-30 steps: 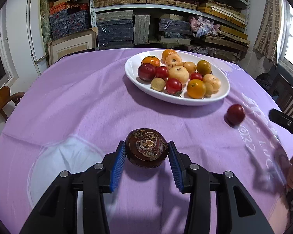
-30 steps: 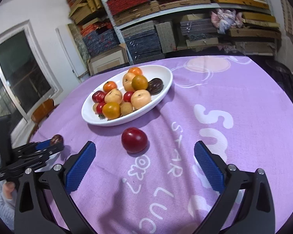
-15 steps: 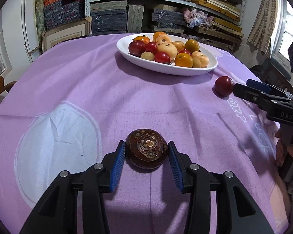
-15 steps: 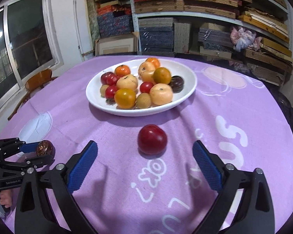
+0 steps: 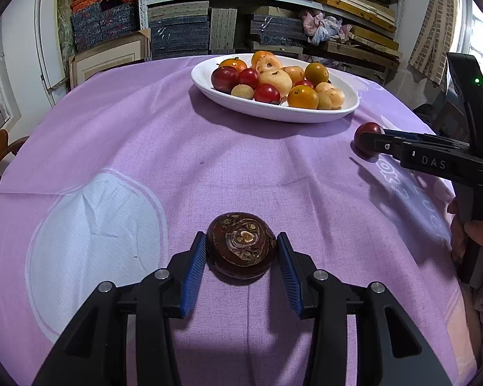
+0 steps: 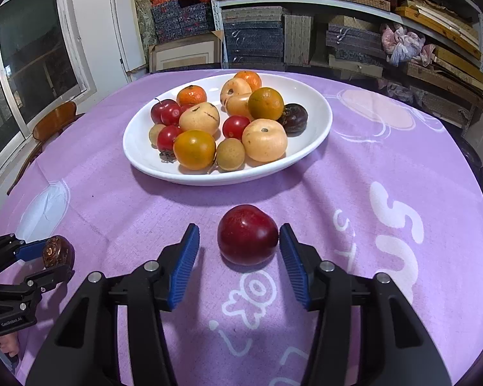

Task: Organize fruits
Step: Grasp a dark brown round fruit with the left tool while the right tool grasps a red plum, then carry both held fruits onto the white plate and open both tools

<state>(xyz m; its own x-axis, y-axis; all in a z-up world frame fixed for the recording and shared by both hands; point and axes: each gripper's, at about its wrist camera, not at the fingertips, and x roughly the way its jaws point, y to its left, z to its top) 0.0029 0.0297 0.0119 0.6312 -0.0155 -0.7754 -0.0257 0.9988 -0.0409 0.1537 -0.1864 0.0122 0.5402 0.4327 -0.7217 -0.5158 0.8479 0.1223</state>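
My left gripper (image 5: 241, 241) is shut on a dark brown round fruit (image 5: 241, 246) that rests on the purple tablecloth; both blue pads press its sides. In the right wrist view that gripper (image 6: 32, 252) and the brown fruit (image 6: 56, 252) show at the far left. My right gripper (image 6: 238, 234) has a red plum (image 6: 246, 234) between its closing jaws. The right pad touches the plum and the left pad stands a little apart from it. A white oval plate (image 6: 301, 95) heaped with several fruits lies beyond the plum; the plate (image 5: 273, 112) also shows in the left wrist view.
The purple cloth (image 6: 386, 167) with white print covers the round table. Shelves of stacked boxes (image 6: 257, 35) stand behind it. A wooden chair (image 6: 53, 122) and a window are at the left. A person's hand (image 5: 476, 231) holds the right gripper's handle.
My right gripper has moved forward up to the red plum and its jaws have narrowed around it. The left gripper, still gripping the brown fruit, has sunk a little toward the cloth.
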